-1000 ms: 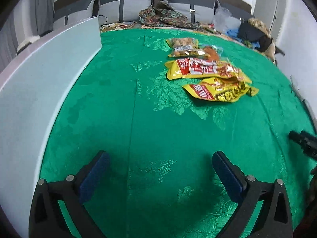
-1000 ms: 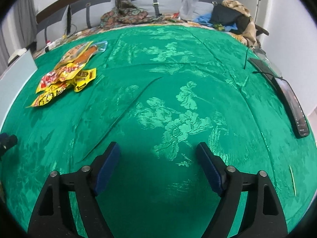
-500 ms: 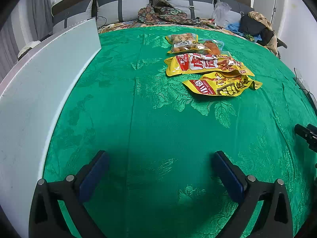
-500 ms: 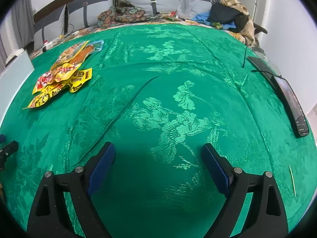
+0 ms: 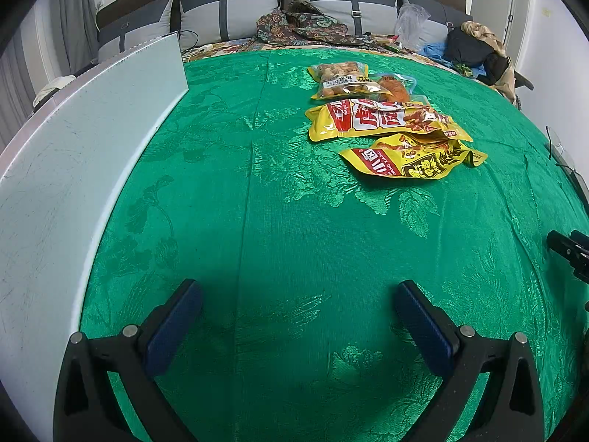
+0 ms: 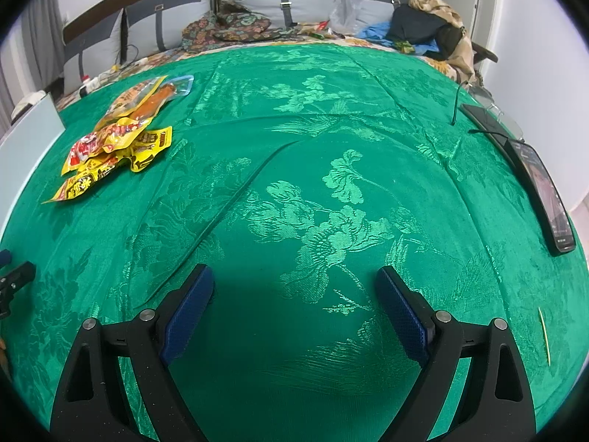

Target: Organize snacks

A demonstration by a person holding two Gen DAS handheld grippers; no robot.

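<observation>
Several snack bags lie in a row on the green cloth [image 5: 279, 199]: a near yellow bag [image 5: 412, 160], a long yellow and red bag [image 5: 379, 119], a clear bag of brown pieces [image 5: 342, 81] and a clear pouch with an orange snack [image 5: 395, 88]. In the right wrist view the same pile [image 6: 117, 136] lies far left. My left gripper [image 5: 298, 305] is open and empty, low over the cloth, well short of the bags. My right gripper [image 6: 294, 294] is open and empty over bare cloth.
A white board [image 5: 73, 169] stands along the left edge. A black phone [image 6: 545, 191] with a cable lies at the right edge, a thin yellow stick [image 6: 544, 335] near it. Pillows and clothes [image 5: 305, 25] lie at the back.
The left gripper's view has shifted so the snack bags sit a little lower and nearer. The right gripper has dropped slightly toward the cloth. Both stay open.
</observation>
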